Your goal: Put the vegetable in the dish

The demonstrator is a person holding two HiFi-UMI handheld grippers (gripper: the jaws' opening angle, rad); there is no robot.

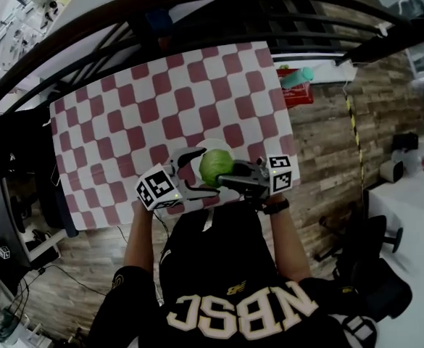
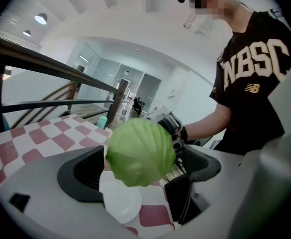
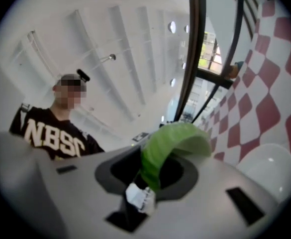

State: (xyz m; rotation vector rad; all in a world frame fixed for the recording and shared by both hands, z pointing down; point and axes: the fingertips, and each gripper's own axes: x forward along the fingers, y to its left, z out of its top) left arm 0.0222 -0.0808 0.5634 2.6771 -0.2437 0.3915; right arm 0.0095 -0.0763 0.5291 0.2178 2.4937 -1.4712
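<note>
A round green cabbage [image 1: 216, 165] hangs just above a white dish [image 2: 119, 203] that stands on the red-and-white checked table [image 1: 161, 100]. My right gripper [image 1: 227, 180] is shut on the cabbage [image 3: 167, 143], pinching a leaf at its side, and the dish [image 3: 270, 167] lies beyond, to its right. My left gripper [image 1: 196, 174] is open wide. The cabbage [image 2: 141, 153] sits in the gap between its jaws, and neither pad presses on it. The right gripper [image 2: 171, 129] shows behind the cabbage in the left gripper view.
A dark metal railing [image 1: 197, 20] runs past the table's far side. A red box with a teal cup [image 1: 296, 85] sits off the table's far right corner. A white table [image 1: 414, 209] stands to the right on the wooden floor.
</note>
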